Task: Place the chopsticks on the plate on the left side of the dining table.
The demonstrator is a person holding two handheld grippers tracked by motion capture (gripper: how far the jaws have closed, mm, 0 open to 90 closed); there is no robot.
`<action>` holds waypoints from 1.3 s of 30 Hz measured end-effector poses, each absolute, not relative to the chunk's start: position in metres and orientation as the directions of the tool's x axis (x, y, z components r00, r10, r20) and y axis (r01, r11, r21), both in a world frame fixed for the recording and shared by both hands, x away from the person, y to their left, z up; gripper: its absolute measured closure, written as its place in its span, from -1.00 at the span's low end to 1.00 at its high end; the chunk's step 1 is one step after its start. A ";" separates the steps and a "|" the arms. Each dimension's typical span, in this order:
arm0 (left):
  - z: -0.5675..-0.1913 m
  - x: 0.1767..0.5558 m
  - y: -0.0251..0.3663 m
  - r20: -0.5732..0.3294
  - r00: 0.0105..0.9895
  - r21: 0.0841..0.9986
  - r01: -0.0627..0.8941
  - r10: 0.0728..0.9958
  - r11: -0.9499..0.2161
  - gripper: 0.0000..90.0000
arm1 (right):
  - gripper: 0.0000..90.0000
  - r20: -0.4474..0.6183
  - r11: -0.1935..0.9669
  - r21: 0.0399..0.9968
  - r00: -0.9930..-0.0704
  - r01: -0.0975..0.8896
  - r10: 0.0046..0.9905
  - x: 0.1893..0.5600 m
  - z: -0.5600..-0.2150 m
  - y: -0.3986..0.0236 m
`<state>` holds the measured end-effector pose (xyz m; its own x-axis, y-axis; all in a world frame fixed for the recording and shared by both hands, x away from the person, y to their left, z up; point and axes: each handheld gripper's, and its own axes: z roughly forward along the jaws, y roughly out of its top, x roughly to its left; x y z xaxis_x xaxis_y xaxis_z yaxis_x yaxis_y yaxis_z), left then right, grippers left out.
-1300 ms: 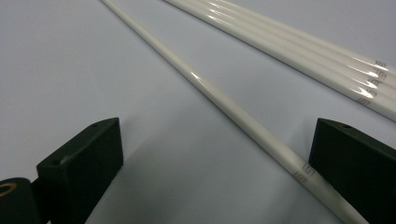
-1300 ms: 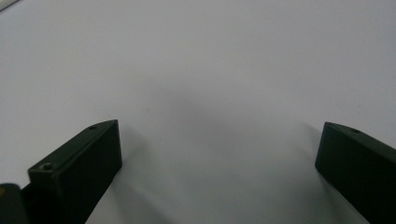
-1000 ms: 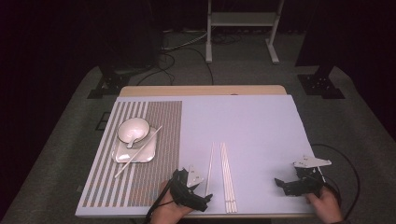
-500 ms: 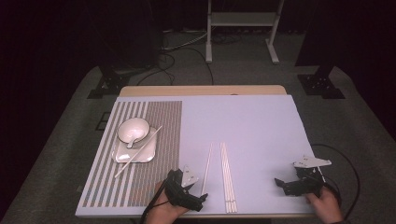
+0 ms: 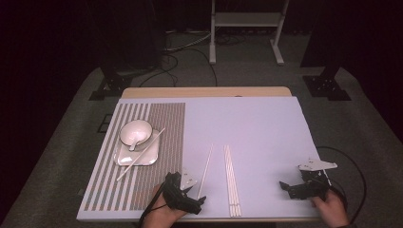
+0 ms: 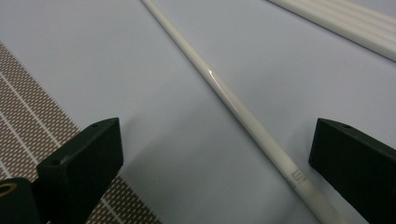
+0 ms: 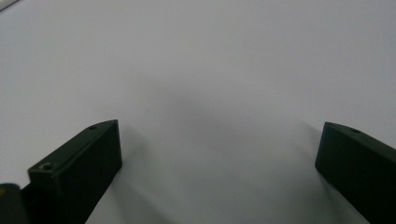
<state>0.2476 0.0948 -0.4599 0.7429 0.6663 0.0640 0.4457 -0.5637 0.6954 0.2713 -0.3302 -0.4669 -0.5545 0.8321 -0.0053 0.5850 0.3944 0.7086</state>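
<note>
A single white chopstick (image 5: 206, 168) lies on the lavender table top, just right of the striped placemat (image 5: 142, 156). My left gripper (image 5: 196, 194) is low at its near end. In the left gripper view, my left gripper (image 6: 215, 154) stands open, and the chopstick (image 6: 243, 112) runs diagonally between the jaws, touching neither. A bundle of several white chopsticks (image 5: 231, 180) lies parallel to it further right, seen as the bundle (image 6: 345, 23) at the upper right. My right gripper (image 5: 285, 187) rests near the front right corner, and my right gripper (image 7: 219, 154) is open over bare table.
On the placemat sits a square white plate (image 5: 148, 156) carrying a white bowl (image 5: 135, 132) with a spoon, and one more chopstick (image 5: 140, 154) leans across the plate. The table's front edge is just behind both hands. A cable (image 5: 354, 166) loops off the right side.
My left gripper has shifted slightly left and toward the front edge, settling around the single chopstick's near end. The right gripper has stayed put.
</note>
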 end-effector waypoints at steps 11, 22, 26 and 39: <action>-0.458 0.250 0.106 0.073 0.725 0.699 0.453 0.685 -0.553 -0.97 | -1.00 -0.004 0.393 0.709 -0.554 0.586 0.833 0.271 -0.467 -0.330; -0.457 0.255 0.123 0.066 0.692 0.702 0.480 0.719 -0.526 -0.97 | -1.00 -0.005 0.394 0.708 -0.554 0.586 0.833 0.271 -0.467 -0.330; -0.457 0.257 0.129 0.064 0.680 0.702 0.489 0.730 -0.517 -0.97 | -1.00 -0.005 0.394 0.708 -0.554 0.586 0.833 0.271 -0.467 -0.330; -0.458 0.264 0.146 0.056 0.650 0.698 0.517 0.758 -0.495 -0.97 | -1.00 -0.004 0.392 0.709 -0.553 0.586 0.833 0.271 -0.467 -0.330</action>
<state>0.2637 0.1464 -0.4580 0.6496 0.7582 0.0557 0.5173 -0.4946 0.6984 0.2713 -0.3300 -0.4669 -0.5531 0.8331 -0.0039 0.5861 0.3924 0.7089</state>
